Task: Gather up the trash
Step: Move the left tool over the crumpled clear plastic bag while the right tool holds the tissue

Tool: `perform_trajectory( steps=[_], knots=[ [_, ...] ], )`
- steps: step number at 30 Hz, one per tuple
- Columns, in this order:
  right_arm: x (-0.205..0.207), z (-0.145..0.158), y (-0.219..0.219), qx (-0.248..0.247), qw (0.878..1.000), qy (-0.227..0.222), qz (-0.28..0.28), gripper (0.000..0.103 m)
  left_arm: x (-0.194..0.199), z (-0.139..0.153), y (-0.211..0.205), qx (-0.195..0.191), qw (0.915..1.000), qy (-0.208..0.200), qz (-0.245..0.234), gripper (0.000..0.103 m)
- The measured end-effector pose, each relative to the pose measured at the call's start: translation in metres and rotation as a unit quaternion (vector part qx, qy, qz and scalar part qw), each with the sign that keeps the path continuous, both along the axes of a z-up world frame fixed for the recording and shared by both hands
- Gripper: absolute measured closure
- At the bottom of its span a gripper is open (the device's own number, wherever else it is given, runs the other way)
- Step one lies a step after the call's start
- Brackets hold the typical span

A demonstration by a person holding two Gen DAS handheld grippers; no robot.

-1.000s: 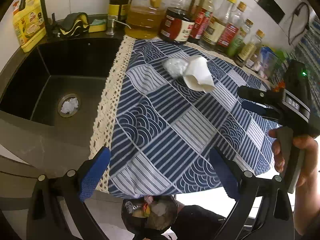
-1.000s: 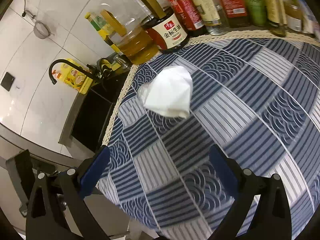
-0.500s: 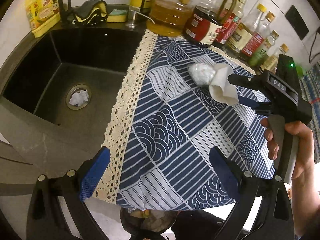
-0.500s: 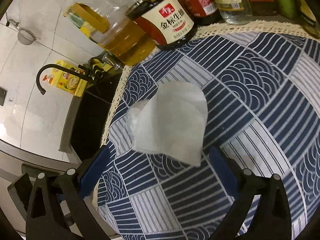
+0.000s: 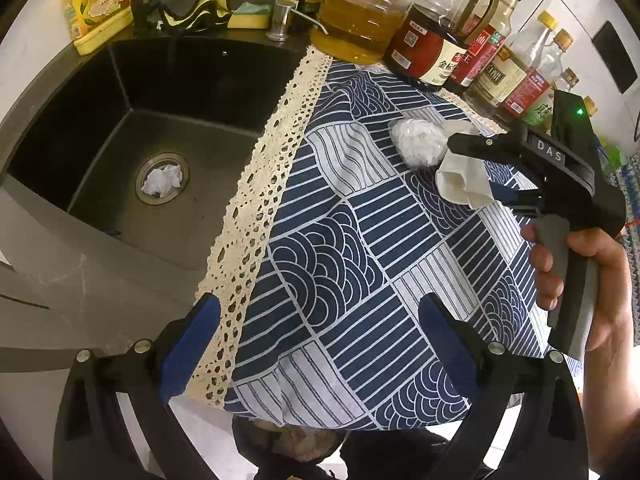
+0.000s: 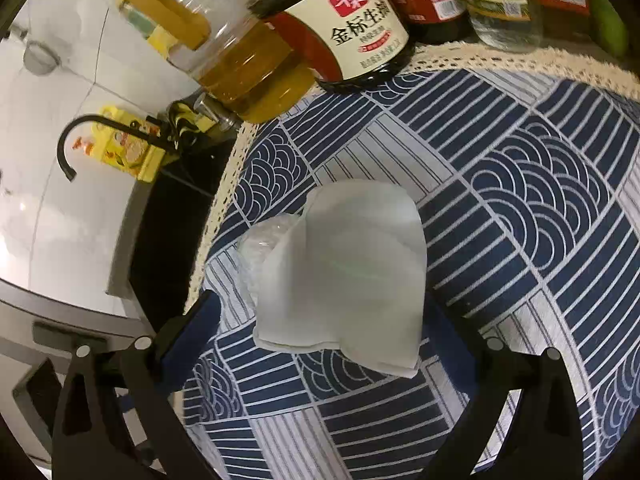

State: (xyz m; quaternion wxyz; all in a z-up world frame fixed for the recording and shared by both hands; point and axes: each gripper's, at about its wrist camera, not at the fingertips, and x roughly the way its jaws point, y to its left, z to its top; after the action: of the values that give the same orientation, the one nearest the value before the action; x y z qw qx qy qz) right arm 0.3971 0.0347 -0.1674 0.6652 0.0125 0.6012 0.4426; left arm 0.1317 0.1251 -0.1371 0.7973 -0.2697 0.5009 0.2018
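Cloth: you see a blue-and-white patterned cloth (image 5: 340, 264) with a cream lace edge on the bench.
Sink: your dark sink (image 5: 120, 128) sits left of it.
Bottles: oil jug (image 5: 356, 20), soy sauce (image 6: 352, 28) stand behind the cloth.
Sponge: yellow sponge (image 5: 248, 18) behind the sink.
Detergent: yellow bottle (image 5: 96, 0) at the back left corner.

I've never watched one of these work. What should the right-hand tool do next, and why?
Probably close its jaws. The right gripper is open, with the white paper napkin lying between its blue pads on the blue patterned cloth, not yet pinched.
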Motion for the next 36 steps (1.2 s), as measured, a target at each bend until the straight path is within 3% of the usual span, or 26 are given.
perform_trajectory(
  steps=[2,3,23,36],
  knots=[
    [-0.001,0.001,0.001,-0.011,1.0,-0.014,0.001,0.014,0.0,-0.001,0.0,0.0,1.0,0.0,0.001,0.007],
    [0.0,0.001,0.001,-0.017,1.0,-0.021,0.001,0.022,0.0,-0.001,0.0,-0.001,1.0,0.0,0.001,0.007],
    [0.002,0.014,-0.037,-0.002,1.0,-0.023,-0.002,0.024,0.021,-0.001,-0.007,0.0,0.9998,-0.003,-0.022,0.007],
    [0.006,0.026,-0.104,-0.004,0.999,-0.034,-0.035,0.024,0.08,0.001,-0.013,0.029,0.9965,0.002,-0.078,0.007]
  ],
)
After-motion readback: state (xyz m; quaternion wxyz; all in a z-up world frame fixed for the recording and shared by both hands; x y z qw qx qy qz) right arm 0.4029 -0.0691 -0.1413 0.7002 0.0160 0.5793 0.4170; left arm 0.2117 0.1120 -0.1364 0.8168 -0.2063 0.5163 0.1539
